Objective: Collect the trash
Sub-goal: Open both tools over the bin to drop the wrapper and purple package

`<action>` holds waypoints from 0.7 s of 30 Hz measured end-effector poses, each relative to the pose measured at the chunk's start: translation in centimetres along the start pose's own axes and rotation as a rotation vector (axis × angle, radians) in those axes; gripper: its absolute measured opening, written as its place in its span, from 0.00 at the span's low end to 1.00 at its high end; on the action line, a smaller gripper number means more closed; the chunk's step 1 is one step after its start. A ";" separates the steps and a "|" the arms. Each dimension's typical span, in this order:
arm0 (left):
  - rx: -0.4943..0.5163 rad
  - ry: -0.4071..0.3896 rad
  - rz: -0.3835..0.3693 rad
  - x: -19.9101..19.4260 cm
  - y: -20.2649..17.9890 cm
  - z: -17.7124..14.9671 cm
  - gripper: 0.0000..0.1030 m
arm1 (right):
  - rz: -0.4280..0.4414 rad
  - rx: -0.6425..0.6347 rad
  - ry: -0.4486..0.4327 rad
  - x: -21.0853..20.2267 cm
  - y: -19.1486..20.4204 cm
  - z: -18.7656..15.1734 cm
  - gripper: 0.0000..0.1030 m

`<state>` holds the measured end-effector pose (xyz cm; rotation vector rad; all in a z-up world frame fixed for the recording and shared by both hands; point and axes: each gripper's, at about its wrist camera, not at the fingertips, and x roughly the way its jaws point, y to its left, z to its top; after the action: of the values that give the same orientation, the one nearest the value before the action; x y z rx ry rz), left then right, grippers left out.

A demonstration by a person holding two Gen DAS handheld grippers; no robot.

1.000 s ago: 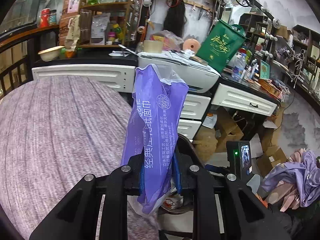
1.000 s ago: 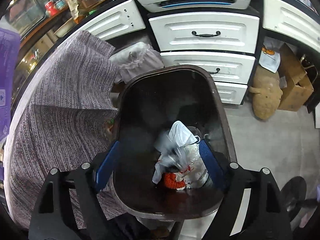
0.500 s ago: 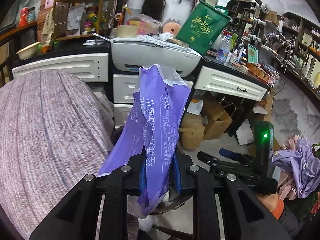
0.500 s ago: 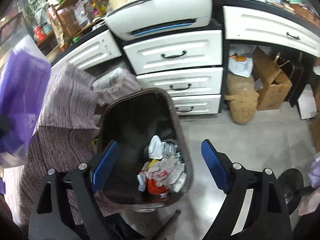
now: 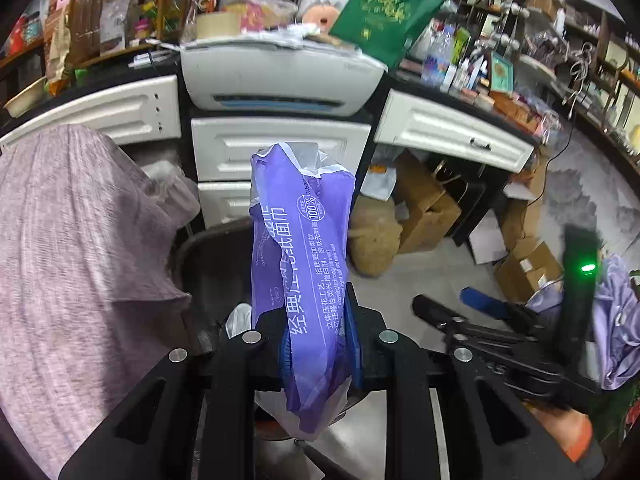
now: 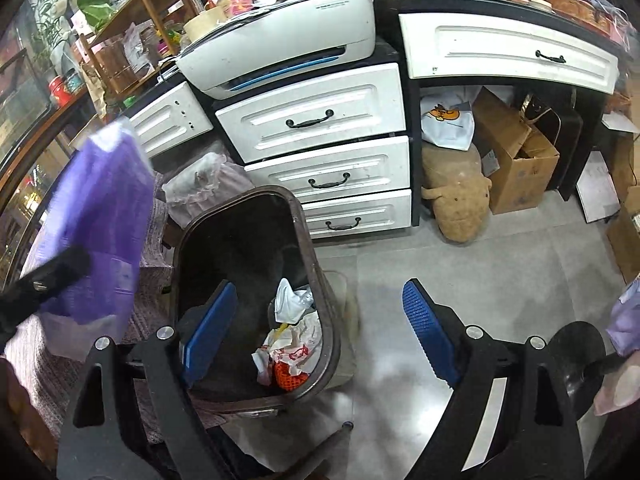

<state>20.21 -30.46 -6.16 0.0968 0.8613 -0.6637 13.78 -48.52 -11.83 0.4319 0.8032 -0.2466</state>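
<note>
My left gripper (image 5: pixel 318 336) is shut on an empty purple plastic wrapper (image 5: pixel 302 248) with white Chinese print, held upright above the near side of the dark trash bin (image 5: pixel 208 252). In the right wrist view the wrapper (image 6: pixel 96 224) shows blurred at the left, beside the bin (image 6: pixel 320 280), which holds crumpled white and orange trash (image 6: pixel 292 344). My right gripper (image 6: pixel 320 336) is open and empty, over the bin's right rim and the floor; it also shows in the left wrist view (image 5: pixel 476 304) at lower right.
A table with a mauve striped cloth (image 5: pixel 68 248) lies left of the bin. White drawers (image 6: pixel 320 128) and a printer (image 6: pixel 280 52) stand behind it. Cardboard boxes (image 6: pixel 516 160) and a tan plush toy (image 6: pixel 456 200) sit on the grey floor to the right.
My left gripper has carried the wrapper from above the table rightward to over the bin. My right gripper has pulled back and to the right, away from the bin's inside.
</note>
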 end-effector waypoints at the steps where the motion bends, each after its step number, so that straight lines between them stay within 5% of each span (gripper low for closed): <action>1: -0.001 0.015 0.003 0.7 0.0 -0.1 0.21 | -0.002 0.004 -0.001 0.0 -0.1 0.0 0.82; 12: -0.053 0.117 0.017 4.7 0.7 -1.1 0.23 | -0.037 0.033 -0.004 -0.1 -1.6 0.0 0.82; 15: -0.058 0.123 0.029 4.8 0.8 -1.5 0.44 | -0.045 0.039 -0.001 0.0 -1.9 0.0 0.82; 17: -0.065 0.115 0.037 4.5 0.9 -1.7 0.72 | -0.051 0.040 0.000 0.0 -1.9 0.0 0.82; 21: -0.074 0.097 0.041 3.5 1.0 -2.0 0.85 | -0.066 0.040 -0.003 -0.2 -1.8 -0.1 0.88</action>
<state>21.13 -30.73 -10.24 0.0805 0.9740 -0.5913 12.96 -50.05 -12.25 0.4433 0.8112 -0.3250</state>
